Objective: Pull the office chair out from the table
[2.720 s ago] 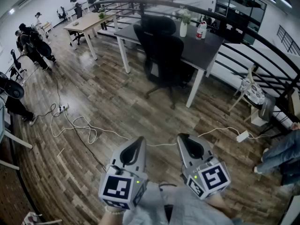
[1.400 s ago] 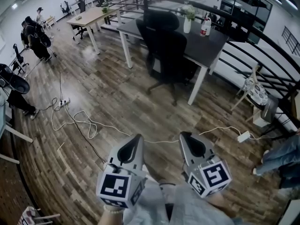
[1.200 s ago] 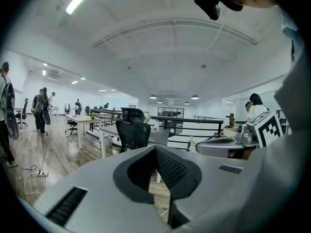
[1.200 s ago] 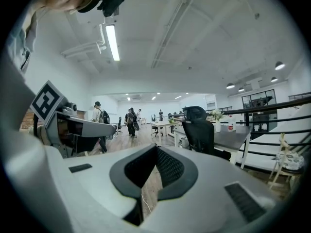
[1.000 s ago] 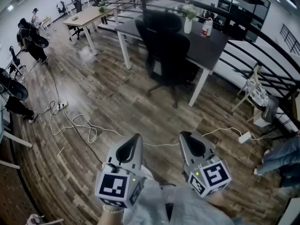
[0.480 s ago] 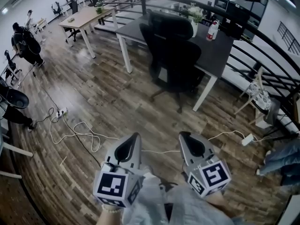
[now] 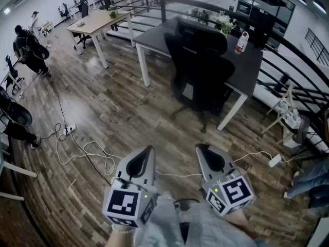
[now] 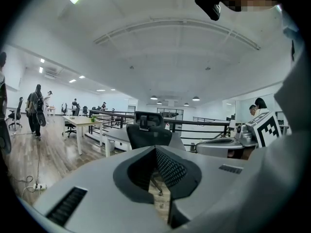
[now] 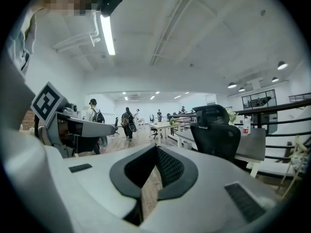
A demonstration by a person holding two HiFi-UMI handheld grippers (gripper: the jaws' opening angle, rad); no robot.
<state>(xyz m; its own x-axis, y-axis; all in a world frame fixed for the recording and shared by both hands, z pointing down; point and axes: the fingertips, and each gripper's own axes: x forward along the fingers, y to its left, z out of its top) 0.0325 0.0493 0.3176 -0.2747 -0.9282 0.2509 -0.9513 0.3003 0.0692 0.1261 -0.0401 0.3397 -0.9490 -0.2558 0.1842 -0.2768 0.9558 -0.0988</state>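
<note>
**Chair still tucked in, both hand-held grippers well short of it**

A wide wooden floor [image 7: 118, 112] fills most of the head view, with open boards between the person and the furniture. Across it stands the dark table [image 7: 154, 37], set at an angle beside a black railing [image 7: 288, 50].

The office chair [image 7: 198, 68] sits against the near long edge of that table, not yet drawn out. Its tall backrest is upright and turned towards the person, with the headrest on top and the wheeled base on the floor below.

From the hand-held grippers the chair lies ahead and somewhat to the right, well apart from both. The right hand-held gripper [image 7: 201, 150] is the nearer of the two. The left hand-held gripper [image 7: 148, 152] is just beside it, and both point towards the table.

Each is clenched with nothing between its jaws; only floor shows through the narrow slit in either gripper view. Judging from this, the backrest's near face or upper edge is what a grip would have to meet first, and the gap across the floor remains to be covered.

Smaller things are a bottle [image 7: 239, 41] and a vase of flowers [image 7: 225, 23] on the table, and loose white cable [image 7: 90, 153] on the boards to the left.
</note>
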